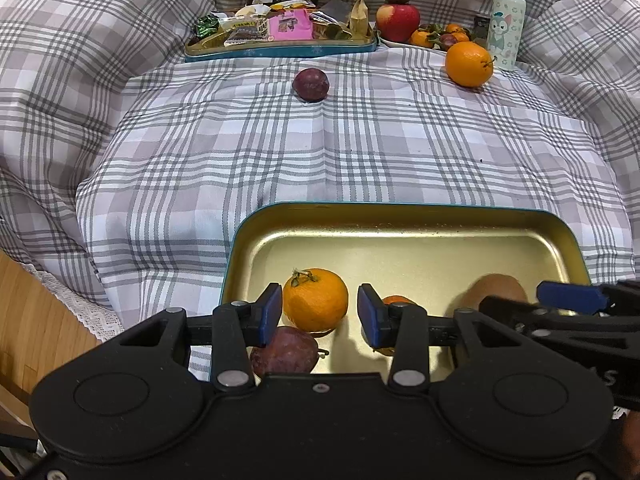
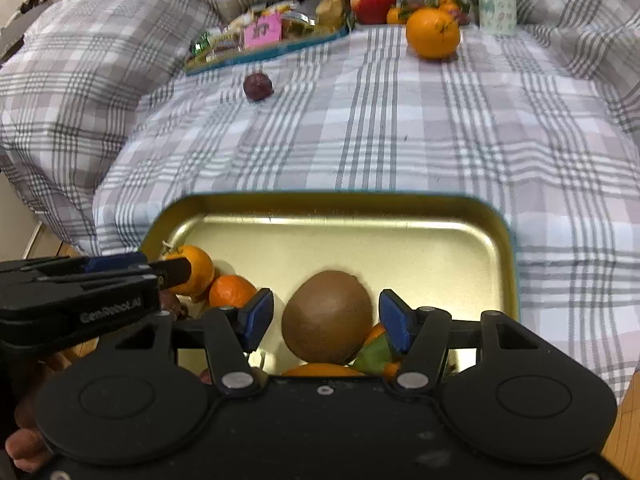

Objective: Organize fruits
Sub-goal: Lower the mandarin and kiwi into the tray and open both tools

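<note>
A gold tray with a teal rim (image 1: 400, 210) (image 2: 340, 200) lies on the plaid bed near me. It holds a mandarin (image 1: 315, 299), a purple passion fruit (image 1: 285, 351), a smaller mandarin (image 2: 231, 290) and a brown kiwi (image 2: 327, 316). My left gripper (image 1: 319, 314) is open, its blue pads either side of the mandarin without touching it. My right gripper (image 2: 326, 322) is open around the kiwi, which rests in the tray. On the bed farther off lie a passion fruit (image 1: 310, 84) (image 2: 258, 86) and a large orange (image 1: 469, 64) (image 2: 432, 32).
At the back stand a teal tin of snacks (image 1: 280, 36), a white plate (image 1: 394, 43) with an apple, a kiwi on top and small fruits, and a pale green bottle (image 1: 505, 16). Plaid pillows ring the bed. Wooden floor (image 1: 36, 312) shows at the left.
</note>
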`<control>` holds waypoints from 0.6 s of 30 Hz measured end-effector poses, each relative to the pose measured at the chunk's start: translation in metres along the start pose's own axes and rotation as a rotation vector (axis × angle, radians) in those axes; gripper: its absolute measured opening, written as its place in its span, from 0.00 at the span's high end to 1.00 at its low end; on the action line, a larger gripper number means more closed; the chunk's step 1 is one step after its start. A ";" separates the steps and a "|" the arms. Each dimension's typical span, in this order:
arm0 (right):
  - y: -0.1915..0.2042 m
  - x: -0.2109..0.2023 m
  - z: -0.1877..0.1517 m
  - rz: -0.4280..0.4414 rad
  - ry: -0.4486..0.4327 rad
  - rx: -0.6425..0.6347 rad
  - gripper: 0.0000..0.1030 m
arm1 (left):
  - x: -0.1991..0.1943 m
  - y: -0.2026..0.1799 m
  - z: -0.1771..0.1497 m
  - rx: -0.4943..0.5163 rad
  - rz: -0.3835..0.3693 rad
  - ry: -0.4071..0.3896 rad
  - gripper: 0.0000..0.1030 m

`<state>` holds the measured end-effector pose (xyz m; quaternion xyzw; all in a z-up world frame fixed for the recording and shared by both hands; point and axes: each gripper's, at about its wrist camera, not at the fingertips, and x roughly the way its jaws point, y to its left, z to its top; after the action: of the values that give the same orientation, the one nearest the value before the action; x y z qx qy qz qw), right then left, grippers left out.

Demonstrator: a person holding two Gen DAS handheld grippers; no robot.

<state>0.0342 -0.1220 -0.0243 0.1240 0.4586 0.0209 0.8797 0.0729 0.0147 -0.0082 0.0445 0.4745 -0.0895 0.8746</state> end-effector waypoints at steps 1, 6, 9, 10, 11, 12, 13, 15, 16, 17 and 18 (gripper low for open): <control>0.001 -0.003 0.000 0.000 -0.009 -0.008 0.39 | 0.000 -0.001 0.000 0.001 -0.001 -0.001 0.52; 0.001 -0.008 0.001 0.006 -0.021 -0.014 0.39 | -0.004 -0.003 -0.001 0.005 -0.003 -0.009 0.52; 0.001 -0.009 -0.001 0.012 -0.017 -0.010 0.39 | -0.005 -0.004 -0.001 0.006 -0.002 -0.011 0.52; 0.001 -0.009 -0.002 0.012 -0.015 -0.011 0.39 | -0.005 -0.004 -0.001 0.006 -0.002 -0.011 0.52; 0.001 -0.009 -0.003 0.013 -0.011 -0.010 0.39 | -0.006 -0.005 -0.002 0.007 -0.001 -0.011 0.52; 0.001 -0.008 -0.004 0.014 -0.010 -0.008 0.39 | -0.006 -0.005 -0.002 0.007 -0.002 -0.011 0.52; 0.001 -0.009 -0.005 0.016 -0.009 -0.005 0.39 | -0.006 -0.005 -0.002 0.007 -0.002 -0.012 0.52; 0.000 -0.010 -0.006 0.017 -0.009 -0.002 0.39 | -0.006 -0.005 -0.002 0.009 -0.001 -0.011 0.52; 0.000 -0.011 -0.006 0.016 -0.009 -0.001 0.39 | -0.007 -0.006 -0.003 0.010 -0.001 -0.012 0.52; 0.000 -0.012 -0.007 0.015 -0.008 0.000 0.39 | -0.008 -0.007 -0.003 0.012 0.000 -0.011 0.52; -0.001 -0.012 -0.007 0.015 -0.009 0.003 0.39 | -0.008 -0.008 -0.004 0.014 0.002 -0.009 0.52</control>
<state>0.0211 -0.1231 -0.0185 0.1287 0.4539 0.0261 0.8813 0.0638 0.0089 -0.0036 0.0506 0.4697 -0.0922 0.8765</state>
